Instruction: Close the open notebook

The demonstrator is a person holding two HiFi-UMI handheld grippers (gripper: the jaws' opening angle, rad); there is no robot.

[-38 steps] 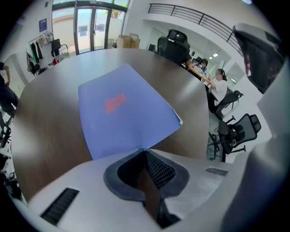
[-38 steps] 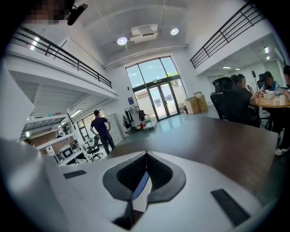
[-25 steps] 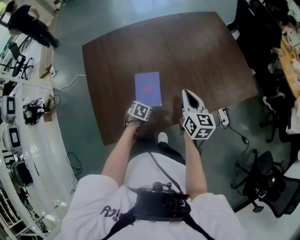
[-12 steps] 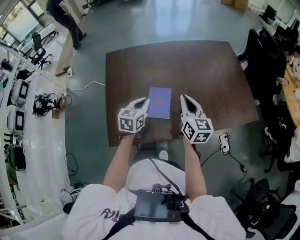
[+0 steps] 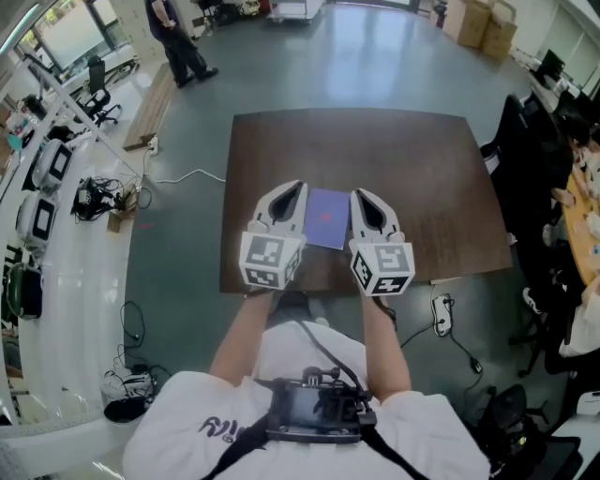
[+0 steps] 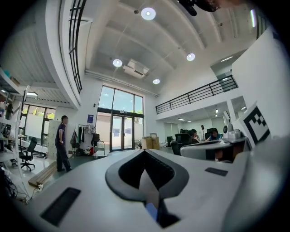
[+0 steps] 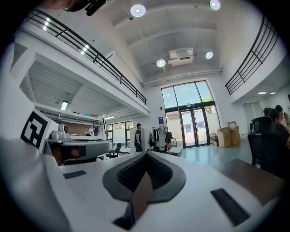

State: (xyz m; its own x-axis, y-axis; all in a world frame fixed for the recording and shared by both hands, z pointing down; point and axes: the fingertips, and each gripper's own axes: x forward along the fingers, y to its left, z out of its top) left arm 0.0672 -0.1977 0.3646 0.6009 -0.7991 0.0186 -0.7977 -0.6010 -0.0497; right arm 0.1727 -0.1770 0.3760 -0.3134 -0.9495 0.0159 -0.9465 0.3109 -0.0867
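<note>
While between claws (image 5: pixel 298 186) (image 5: pixel 357 193), notebook (image 5: pixel 327 217); cable (image 5: pixel 183 175) beside table (image 5: pixel 441 178).

The table (image 5: pixel 422 169) is matt dark wood, the floor (image 5: pixel 309 56) glossy

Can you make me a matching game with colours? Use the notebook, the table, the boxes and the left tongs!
Things:
1. notebook
2. table
3. boxes
4. left tongs

Colours:
a. white
b. tan
c. purple
d. dark brown

Pairs: 1-c, 2-d, 3-b, 4-a
</note>
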